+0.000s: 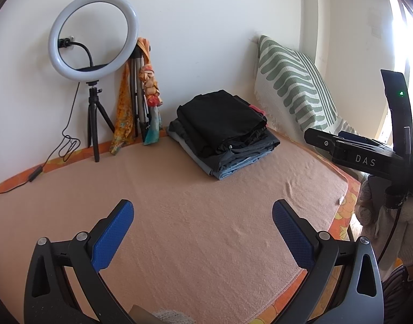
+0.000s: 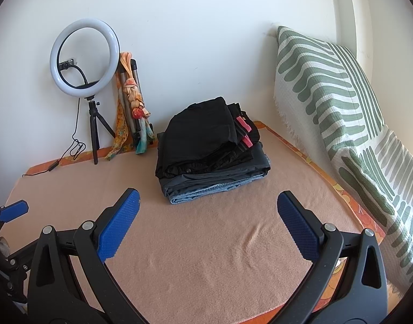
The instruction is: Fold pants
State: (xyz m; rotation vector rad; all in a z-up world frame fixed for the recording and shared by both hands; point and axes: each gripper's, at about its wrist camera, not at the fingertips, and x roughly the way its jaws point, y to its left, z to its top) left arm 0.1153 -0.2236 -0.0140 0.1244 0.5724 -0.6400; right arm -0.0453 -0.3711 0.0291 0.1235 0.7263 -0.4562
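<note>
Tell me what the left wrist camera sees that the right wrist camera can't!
Only the left wrist view shows the right hand-held gripper's black body marked DAS and a bright window. Only the right wrist view shows pink bands in the stack of folded pants. Both show the stack, the ring light, the striped cushion, and open blue-padded fingers.

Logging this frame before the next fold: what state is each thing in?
Left gripper: open, empty, above the blanket.
Right gripper: open, empty.
Stack of black, grey and denim pants: folded, piled on the peach blanket.
White ring light: upright on its tripod; lit or not, unclear.
Green-patterned pillow: leaning against the wall.
</note>
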